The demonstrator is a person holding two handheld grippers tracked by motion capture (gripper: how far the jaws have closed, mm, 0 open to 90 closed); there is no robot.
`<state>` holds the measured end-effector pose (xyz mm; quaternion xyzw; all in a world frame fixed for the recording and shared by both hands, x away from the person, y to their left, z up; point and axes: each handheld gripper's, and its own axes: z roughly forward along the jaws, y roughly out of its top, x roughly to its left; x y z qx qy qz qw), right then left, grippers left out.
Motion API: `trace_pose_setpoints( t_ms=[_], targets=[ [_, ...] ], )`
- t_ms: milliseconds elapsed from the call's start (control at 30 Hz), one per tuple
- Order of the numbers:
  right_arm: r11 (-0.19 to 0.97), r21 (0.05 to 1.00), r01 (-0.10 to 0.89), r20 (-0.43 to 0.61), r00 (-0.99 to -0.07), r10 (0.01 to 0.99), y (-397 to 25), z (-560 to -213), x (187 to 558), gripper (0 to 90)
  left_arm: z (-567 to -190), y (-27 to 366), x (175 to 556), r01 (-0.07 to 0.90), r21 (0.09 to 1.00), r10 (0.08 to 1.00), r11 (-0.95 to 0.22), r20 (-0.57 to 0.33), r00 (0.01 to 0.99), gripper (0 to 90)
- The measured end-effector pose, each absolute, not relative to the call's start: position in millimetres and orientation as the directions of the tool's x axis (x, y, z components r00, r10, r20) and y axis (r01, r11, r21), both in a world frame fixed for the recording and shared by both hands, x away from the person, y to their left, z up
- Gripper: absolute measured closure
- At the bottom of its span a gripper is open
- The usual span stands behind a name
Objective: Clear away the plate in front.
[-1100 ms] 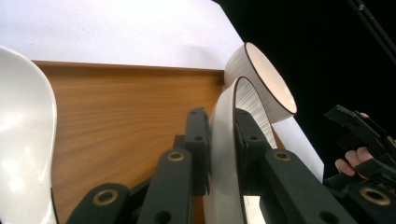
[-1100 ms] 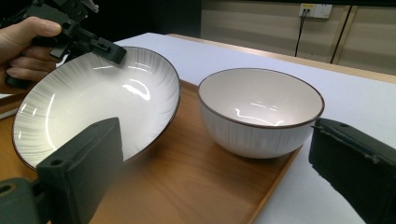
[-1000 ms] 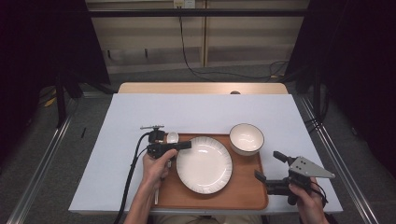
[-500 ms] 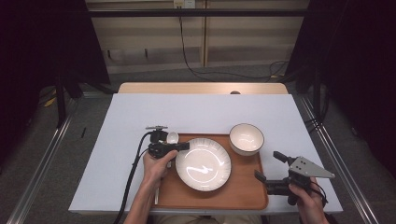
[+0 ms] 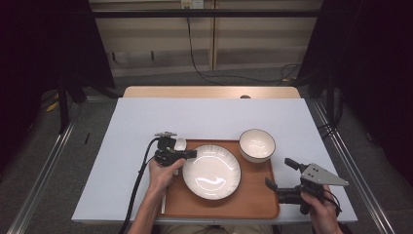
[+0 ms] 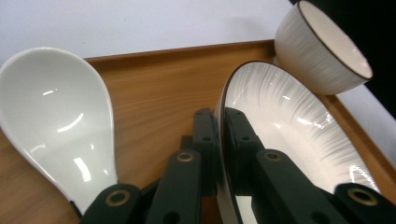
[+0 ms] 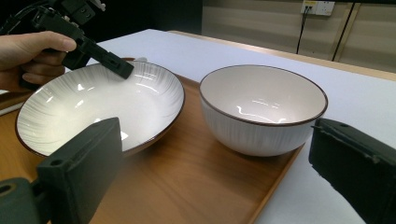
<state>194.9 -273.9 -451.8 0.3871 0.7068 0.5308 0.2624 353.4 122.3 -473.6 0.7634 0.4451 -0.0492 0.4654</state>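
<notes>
A white ribbed plate [image 5: 212,171] lies on a wooden tray [image 5: 253,200]. My left gripper [image 5: 191,154] is shut on the plate's left rim, and in the left gripper view [image 6: 219,122] one jaw sits inside the rim [image 6: 289,121] and one outside. A white ceramic spoon [image 5: 179,144] rests on the tray just left of that gripper, bowl up [image 6: 56,116]. A white bowl [image 5: 257,145] stands at the tray's far right corner. My right gripper [image 5: 277,171] hovers open at the tray's right edge, its jaws wide apart and facing the bowl [image 7: 264,107] and plate [image 7: 102,107].
The tray sits near the front of a table under a white sheet [image 5: 204,119]. The sheet is bare behind and to the left of the tray. Metal rails [image 5: 48,161] flank the table. The left gripper's cable [image 5: 139,180] trails toward the front edge.
The left gripper has shifted slightly toward the person while holding the plate's rim, and the glint on the plate has changed. The right gripper has stayed put.
</notes>
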Motion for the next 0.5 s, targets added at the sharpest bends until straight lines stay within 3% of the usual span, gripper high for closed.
trace_pose_setpoints(
  t_ms=[133, 267, 400, 500],
  targets=[
    [0.134, 0.954, 0.268, 0.042, -0.563, 0.825, -273.8, -451.7, 194.8, 2.7, -477.1, 118.9, 353.8, 0.715, 0.667, 0.659, -0.209, -0.445, 0.607, 81.8],
    [0.135, 0.954, 0.268, 0.042, -0.564, 0.825, -273.9, -451.6, 194.8, 2.7, -478.5, 119.4, 352.4, 0.736, 0.651, 0.67, -0.187, -0.463, 0.58, 81.3],
    [0.135, 0.955, 0.265, 0.039, -0.562, 0.826, -274.3, -451.7, 195.2, 2.7, -475.3, 116.8, 350.1, 0.698, 0.676, 0.688, -0.237, -0.39, 0.612, 81.8],
    [0.132, 0.955, 0.267, 0.043, -0.561, 0.827, -273.9, -451.5, 194.7, 2.7, -474.1, 118.8, 350.2, 0.693, 0.685, 0.678, -0.225, -0.401, 0.616, 79.8]
  ],
)
